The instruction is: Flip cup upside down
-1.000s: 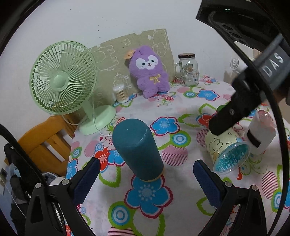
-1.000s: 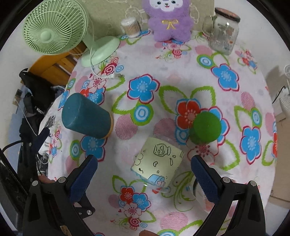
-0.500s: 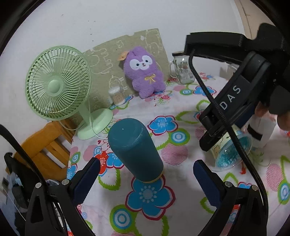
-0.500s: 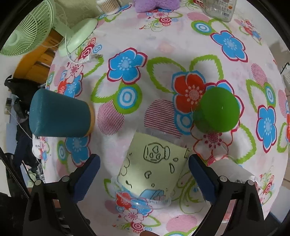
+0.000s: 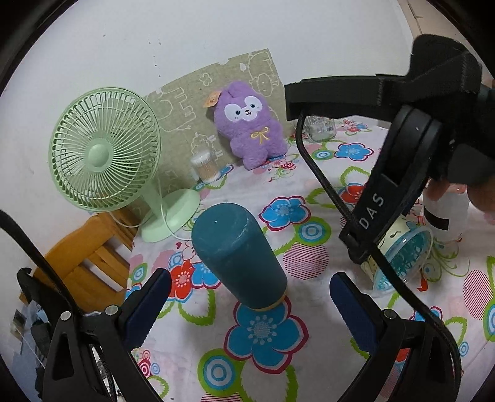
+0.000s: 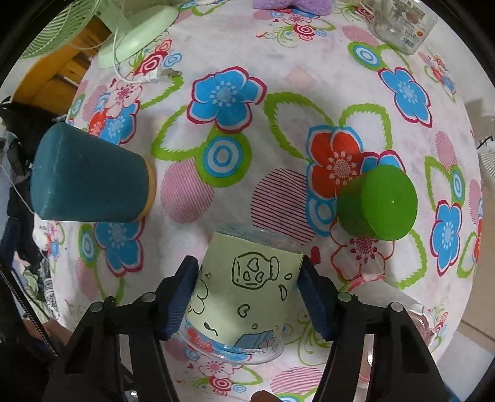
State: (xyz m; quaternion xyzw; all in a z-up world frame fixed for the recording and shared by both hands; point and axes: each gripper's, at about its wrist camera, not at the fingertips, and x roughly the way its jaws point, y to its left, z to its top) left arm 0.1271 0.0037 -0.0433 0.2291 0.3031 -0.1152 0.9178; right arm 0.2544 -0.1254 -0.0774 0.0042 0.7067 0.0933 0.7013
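A pale yellow-green cup (image 6: 244,287) with cartoon drawings lies on its side on the flowered tablecloth (image 6: 297,80), its clear rim toward the camera. My right gripper (image 6: 247,290) straddles it, blue pads touching both sides, shut on it. In the left wrist view the same cup (image 5: 402,253) lies at the right under the right gripper's black body. A teal cup (image 5: 238,256) stands upside down; my left gripper (image 5: 247,297) is open around its base, apart from it. The teal cup also shows in the right wrist view (image 6: 89,179).
A green cup (image 6: 377,204) stands upside down right of the yellow cup. A white bottle (image 5: 445,213) stands beyond it. A green fan (image 5: 105,151), purple plush (image 5: 250,130), cotton-swab jar (image 5: 205,167) and glass jar (image 6: 402,24) stand at the back. A wooden chair (image 5: 83,256) is left of the table.
My right gripper came down over the lying yellow cup and closed its jaws onto its sides. My left gripper stayed open around the teal cup, drifting slightly.
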